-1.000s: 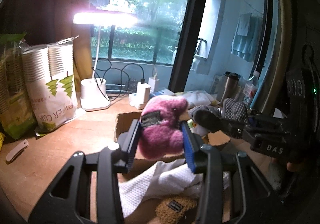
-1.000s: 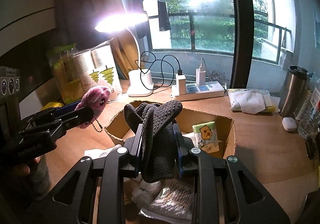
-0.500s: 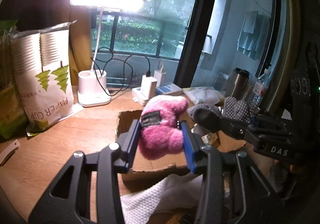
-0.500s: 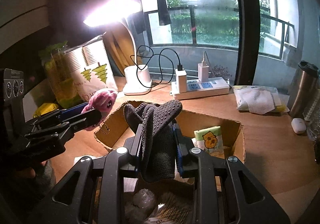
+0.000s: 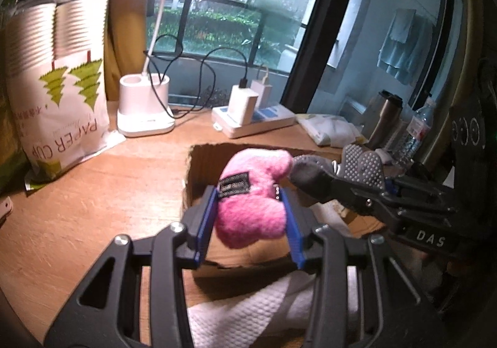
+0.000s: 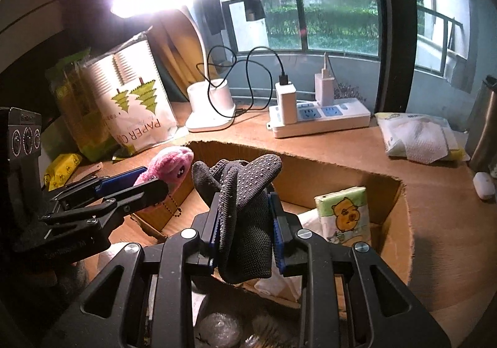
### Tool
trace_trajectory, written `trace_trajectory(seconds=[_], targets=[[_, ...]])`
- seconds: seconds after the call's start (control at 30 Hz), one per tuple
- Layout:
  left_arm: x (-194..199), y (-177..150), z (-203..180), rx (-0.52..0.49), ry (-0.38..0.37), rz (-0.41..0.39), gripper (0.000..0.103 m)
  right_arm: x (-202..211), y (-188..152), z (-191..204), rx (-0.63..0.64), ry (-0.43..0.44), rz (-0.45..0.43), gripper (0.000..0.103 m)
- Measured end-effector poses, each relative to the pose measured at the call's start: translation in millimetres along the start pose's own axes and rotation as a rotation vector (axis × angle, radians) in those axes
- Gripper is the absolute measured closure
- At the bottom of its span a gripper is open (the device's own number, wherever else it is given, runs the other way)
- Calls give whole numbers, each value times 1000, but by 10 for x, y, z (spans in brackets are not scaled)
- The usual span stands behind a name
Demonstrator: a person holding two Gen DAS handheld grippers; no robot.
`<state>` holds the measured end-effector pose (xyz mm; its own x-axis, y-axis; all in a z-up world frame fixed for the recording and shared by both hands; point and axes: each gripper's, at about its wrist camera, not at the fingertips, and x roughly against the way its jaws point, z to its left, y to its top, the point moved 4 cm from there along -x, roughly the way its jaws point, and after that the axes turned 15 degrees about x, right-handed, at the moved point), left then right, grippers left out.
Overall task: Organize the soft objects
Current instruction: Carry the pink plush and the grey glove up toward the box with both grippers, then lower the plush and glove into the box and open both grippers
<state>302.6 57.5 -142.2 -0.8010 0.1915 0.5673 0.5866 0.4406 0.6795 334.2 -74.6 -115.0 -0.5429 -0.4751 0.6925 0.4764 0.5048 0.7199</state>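
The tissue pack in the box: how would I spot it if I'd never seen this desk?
Find the open cardboard box on the wooden desk, in front of the white power strip. Against the box's right inner wall stands a small green tissue pack, the only thing bearing a cartoon bear.

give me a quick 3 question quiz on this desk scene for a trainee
1. Multiple choice: what is the left claw shut on? A) a tissue pack B) a pink plush toy C) a paper cup
2. True or false: the right claw is open and holds nothing.
3. Fill in: the tissue pack with the cartoon animal sits inside the cardboard ____.

Key:
1. B
2. False; it is shut on a dark grey dotted glove.
3. box
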Motion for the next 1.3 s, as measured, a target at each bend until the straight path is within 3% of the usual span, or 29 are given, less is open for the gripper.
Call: trace_trajectory(seconds=[0.1,0.13,0.47,1.3], targets=[[-24,-7,28,8,11,8,58,-60,-7,26,1,7,13,74],[-22,-8,35,12,12,7,52,-75,-7,36,1,8,16,74],[110,28,102,35,9,-18,51,-96,45,98,-7,2,28,65],[781,-187,-123,-12,-26,-79,50,563,-17,372,15,-40,-40,64]])
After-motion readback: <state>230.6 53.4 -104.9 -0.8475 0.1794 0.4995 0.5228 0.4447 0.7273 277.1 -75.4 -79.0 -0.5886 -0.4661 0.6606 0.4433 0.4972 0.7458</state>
